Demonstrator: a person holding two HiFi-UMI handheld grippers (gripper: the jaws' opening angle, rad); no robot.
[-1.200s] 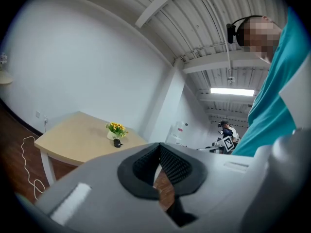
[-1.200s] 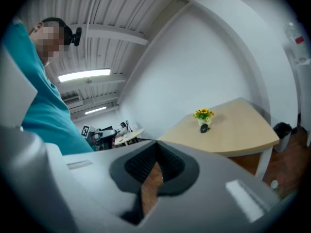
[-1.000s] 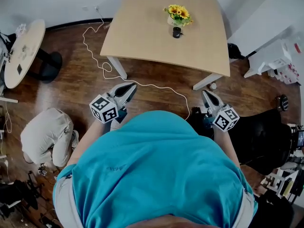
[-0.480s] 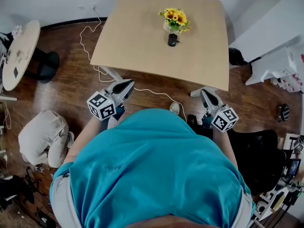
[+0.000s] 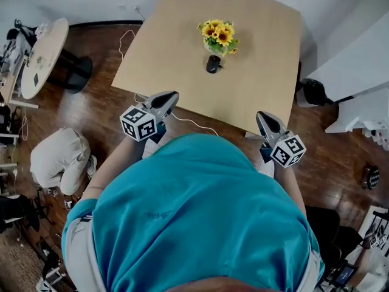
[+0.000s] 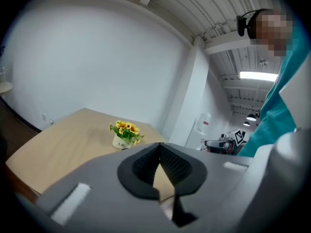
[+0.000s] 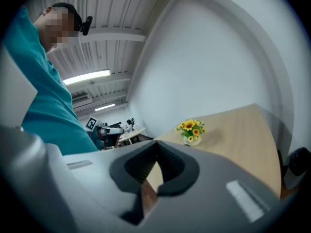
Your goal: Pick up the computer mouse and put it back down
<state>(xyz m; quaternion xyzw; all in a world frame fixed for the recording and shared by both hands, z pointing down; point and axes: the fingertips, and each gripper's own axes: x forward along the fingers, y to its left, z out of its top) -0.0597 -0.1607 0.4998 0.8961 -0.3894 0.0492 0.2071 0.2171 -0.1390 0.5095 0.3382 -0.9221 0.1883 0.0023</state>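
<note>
The black computer mouse (image 5: 213,64) lies on the light wooden table (image 5: 255,78), just in front of a small pot of sunflowers (image 5: 217,35). My left gripper (image 5: 168,97) hangs at the table's near edge on the left, jaws shut and holding nothing. My right gripper (image 5: 262,117) is at the near edge on the right, also shut and holding nothing. Both point toward the table and are well short of the mouse. In the left gripper view the shut gripper (image 6: 159,148) faces the flower pot (image 6: 125,136). The right gripper view shows its gripper (image 7: 156,148) and the pot (image 7: 192,131).
A white cable (image 5: 193,123) trails over the wooden floor under the table's near edge. A round side table (image 5: 44,53) stands at the left, with a beige bundle (image 5: 59,163) on the floor below it. White furniture (image 5: 355,72) and a dark object (image 5: 313,93) are at the right.
Both grippers have come forward together from over the floor up to the table's near edge. Mouse and flowers have not moved on the table. The jaws stayed shut.
</note>
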